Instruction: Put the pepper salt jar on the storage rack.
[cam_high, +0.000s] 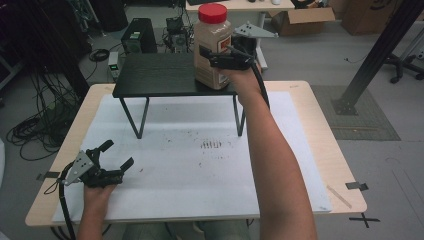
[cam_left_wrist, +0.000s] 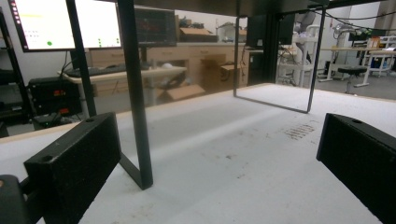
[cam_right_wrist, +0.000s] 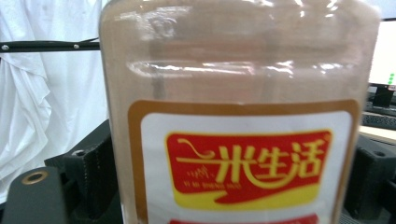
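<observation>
A clear jar (cam_high: 211, 31) of brown powder with a red lid stands upright on the right end of a small black shelf (cam_high: 160, 75). My right gripper (cam_high: 210, 57) reaches it from the near side, and its jaws straddle the jar's lower half. In the right gripper view the jar (cam_right_wrist: 243, 84) with its red and yellow label sits between the jaws of my right gripper (cam_right_wrist: 229, 182), which stand close beside its walls without visibly pressing. My left gripper (cam_high: 119, 153) rests open on the white mat at the near left, nothing between its fingers; my left gripper (cam_left_wrist: 219, 154) faces the shelf's legs.
The shelf stands on thin black legs (cam_left_wrist: 135, 93) at the far middle of the white mat (cam_high: 200, 170), which covers a wooden table (cam_high: 330, 160). Dark smudges (cam_high: 211, 145) mark the mat's middle. Cables, boxes and equipment lie on the floor around the table.
</observation>
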